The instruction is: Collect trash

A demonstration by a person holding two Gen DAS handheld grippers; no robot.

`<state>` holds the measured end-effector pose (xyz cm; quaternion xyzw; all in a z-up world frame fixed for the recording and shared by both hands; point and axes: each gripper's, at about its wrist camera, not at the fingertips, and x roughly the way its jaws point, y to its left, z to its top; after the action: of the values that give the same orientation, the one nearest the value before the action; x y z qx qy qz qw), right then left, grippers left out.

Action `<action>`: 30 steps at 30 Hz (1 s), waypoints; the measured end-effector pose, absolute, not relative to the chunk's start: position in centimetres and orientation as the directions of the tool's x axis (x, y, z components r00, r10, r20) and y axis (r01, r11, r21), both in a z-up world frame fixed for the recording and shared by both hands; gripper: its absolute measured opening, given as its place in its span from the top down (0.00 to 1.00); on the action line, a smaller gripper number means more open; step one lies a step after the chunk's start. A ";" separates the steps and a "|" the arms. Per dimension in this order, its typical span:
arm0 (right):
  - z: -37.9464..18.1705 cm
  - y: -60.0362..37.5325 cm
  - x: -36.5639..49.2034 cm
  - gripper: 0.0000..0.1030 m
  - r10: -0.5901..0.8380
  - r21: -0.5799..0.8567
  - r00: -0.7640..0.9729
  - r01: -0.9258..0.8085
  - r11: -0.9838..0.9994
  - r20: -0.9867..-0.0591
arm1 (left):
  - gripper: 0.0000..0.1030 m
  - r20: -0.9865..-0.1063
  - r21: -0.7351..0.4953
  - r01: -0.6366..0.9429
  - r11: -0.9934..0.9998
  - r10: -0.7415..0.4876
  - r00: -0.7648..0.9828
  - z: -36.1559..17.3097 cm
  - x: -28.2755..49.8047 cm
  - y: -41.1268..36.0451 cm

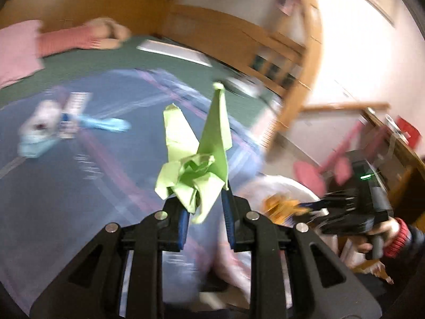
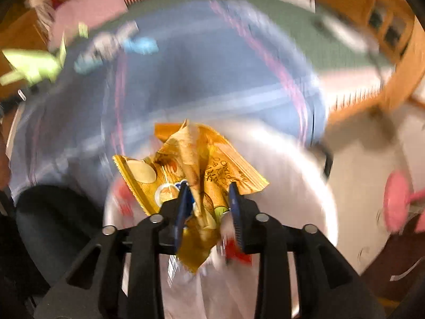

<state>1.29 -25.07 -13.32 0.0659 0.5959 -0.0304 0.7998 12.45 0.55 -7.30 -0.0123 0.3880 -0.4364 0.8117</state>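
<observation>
Left wrist view
Left gripper: foreground, jaws narrow, clamped on the crumpled base of the green paper.
Green paper: crumpled and folded, two points sticking up past the blue pads, held above the blue cloth.
Blue cloth: spread over a green surface, crossed by pink and pale stripes, blurred.
Further trash: pale blue and white scraps lying on the cloth at left, well apart from the gripper; too blurred to name.
White bag: at lower right, just beyond the cloth's edge, rim pale and smeared.
Right gripper: at right edge, held by a hand in a red cuff, orange wrapper at its tip over the white bag.
Background: wooden furniture, pink fabric at upper left.

Right wrist view
Right gripper: pointing steeply down, jaws partly apart, standing clear of the wrapper on the right side; left pad close against it, contact unclear.
Orange wrapper: crumpled, printed, between the blue pads, over the mouth of the white bag.
Bag contents: red and white bits low between the jaws, blurred.
Blue cloth: beyond the bag, striped.
Green paper: far left edge, smeared by motion.
Pink object: round, on the floor at right.
</observation>
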 end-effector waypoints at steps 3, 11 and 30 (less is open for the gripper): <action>-12.7 -27.0 0.0 0.46 0.004 0.076 0.334 0.203 0.976 -0.943 | 0.77 -0.628 -0.402 0.755 0.518 -0.756 0.184 -8.0 9.8 -3.2; -5.8 -33.8 -0.8 0.33 -0.148 0.176 0.572 0.473 0.863 -0.807 | 0.14 -0.762 -0.380 0.850 0.365 -0.645 -0.063 -12.9 2.7 -11.7; -7.7 -10.6 25.7 0.33 0.184 0.237 0.574 0.018 0.971 -0.798 | 0.11 -0.816 -0.111 -0.213 0.971 0.033 0.577 -9.4 22.9 21.6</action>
<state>25.67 -10.56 -7.72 0.1098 0.4588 0.0472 0.8804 22.94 21.60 -9.37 -0.0989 0.4544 0.0697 0.8825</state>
